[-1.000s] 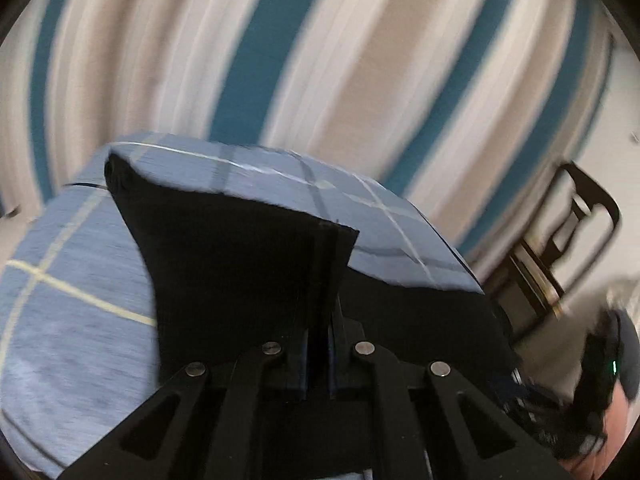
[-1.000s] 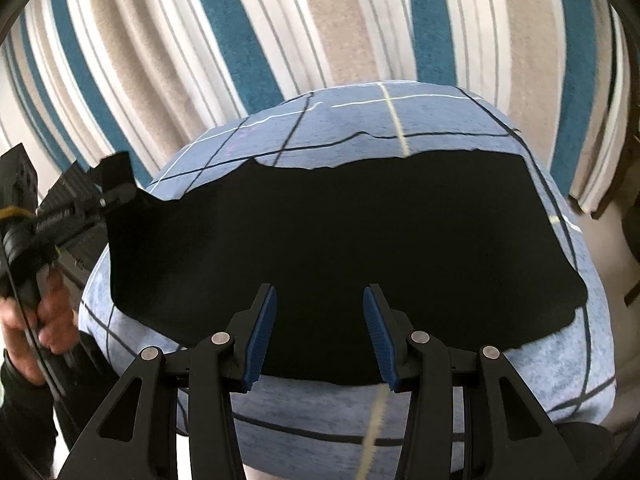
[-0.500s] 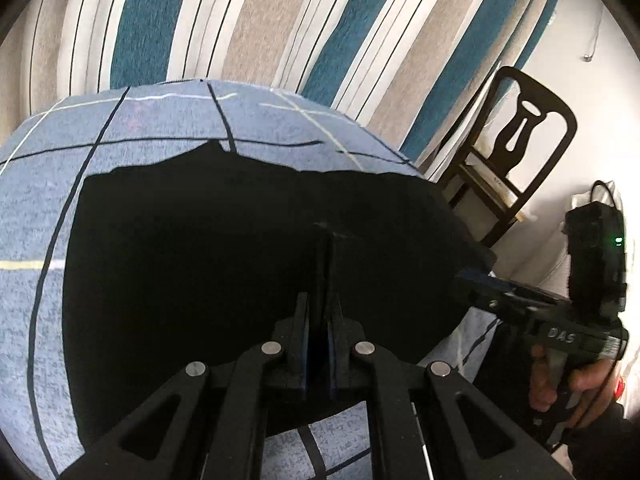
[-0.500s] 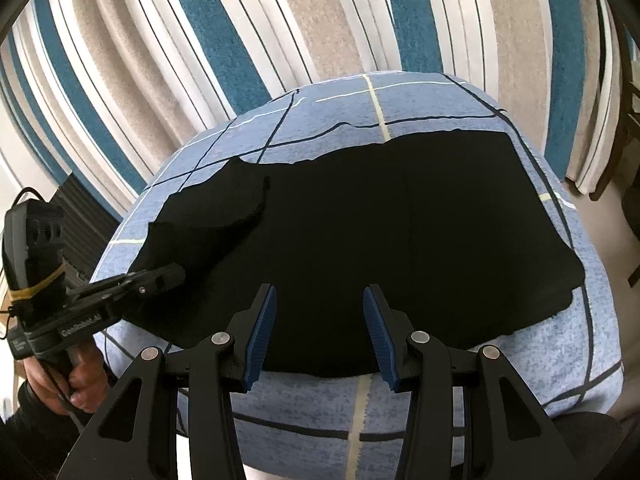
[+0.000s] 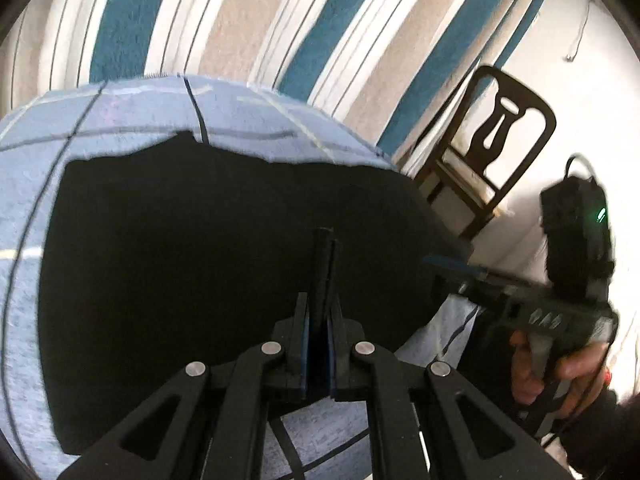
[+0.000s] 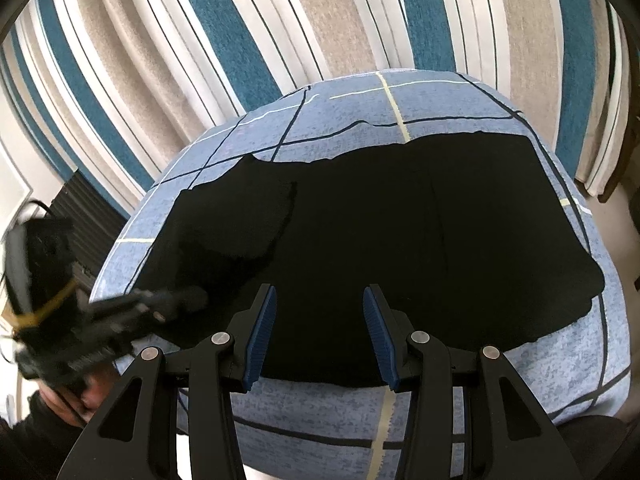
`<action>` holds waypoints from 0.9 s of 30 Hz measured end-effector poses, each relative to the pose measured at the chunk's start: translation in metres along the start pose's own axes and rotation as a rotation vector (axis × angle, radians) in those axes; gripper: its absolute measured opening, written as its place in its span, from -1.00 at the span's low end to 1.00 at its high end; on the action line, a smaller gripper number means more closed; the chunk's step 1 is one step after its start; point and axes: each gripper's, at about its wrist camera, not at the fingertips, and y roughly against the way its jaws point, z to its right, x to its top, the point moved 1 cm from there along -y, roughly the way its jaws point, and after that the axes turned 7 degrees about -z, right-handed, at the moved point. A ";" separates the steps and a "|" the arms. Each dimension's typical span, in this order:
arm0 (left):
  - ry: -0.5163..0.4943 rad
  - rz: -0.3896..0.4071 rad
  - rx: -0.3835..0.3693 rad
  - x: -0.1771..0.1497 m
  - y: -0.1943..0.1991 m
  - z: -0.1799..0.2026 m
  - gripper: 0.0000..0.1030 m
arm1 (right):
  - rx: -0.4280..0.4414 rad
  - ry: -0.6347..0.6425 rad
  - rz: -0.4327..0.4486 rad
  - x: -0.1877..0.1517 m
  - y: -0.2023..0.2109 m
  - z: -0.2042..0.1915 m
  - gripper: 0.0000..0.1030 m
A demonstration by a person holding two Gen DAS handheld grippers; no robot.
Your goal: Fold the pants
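Note:
Black pants (image 6: 400, 220) lie spread on a blue checked cloth (image 6: 440, 96) over a table. In the left wrist view the pants (image 5: 200, 240) fill the middle. My left gripper (image 5: 319, 344) is shut on a fold of the black pants, which stands up between its fingers. It shows blurred at the left in the right wrist view (image 6: 176, 300), low over the pants' left part, where a flap lies folded over. My right gripper (image 6: 318, 336) is open and empty above the pants' near edge; it also shows in the left wrist view (image 5: 452, 268).
A striped teal, beige and white curtain (image 6: 280, 20) hangs behind the table. A dark wooden chair (image 5: 492, 152) stands at the table's right end by a white wall. A dark ribbed panel (image 6: 88, 208) stands at the left.
My left gripper has carried the pants' left end over and down onto the rest, then drawn back toward the near left edge. My right gripper stayed open and nearly still.

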 end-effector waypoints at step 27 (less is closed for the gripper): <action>0.214 0.095 0.181 0.000 0.045 -0.076 -0.20 | 0.183 0.083 -0.087 0.007 -0.044 -0.040 -0.35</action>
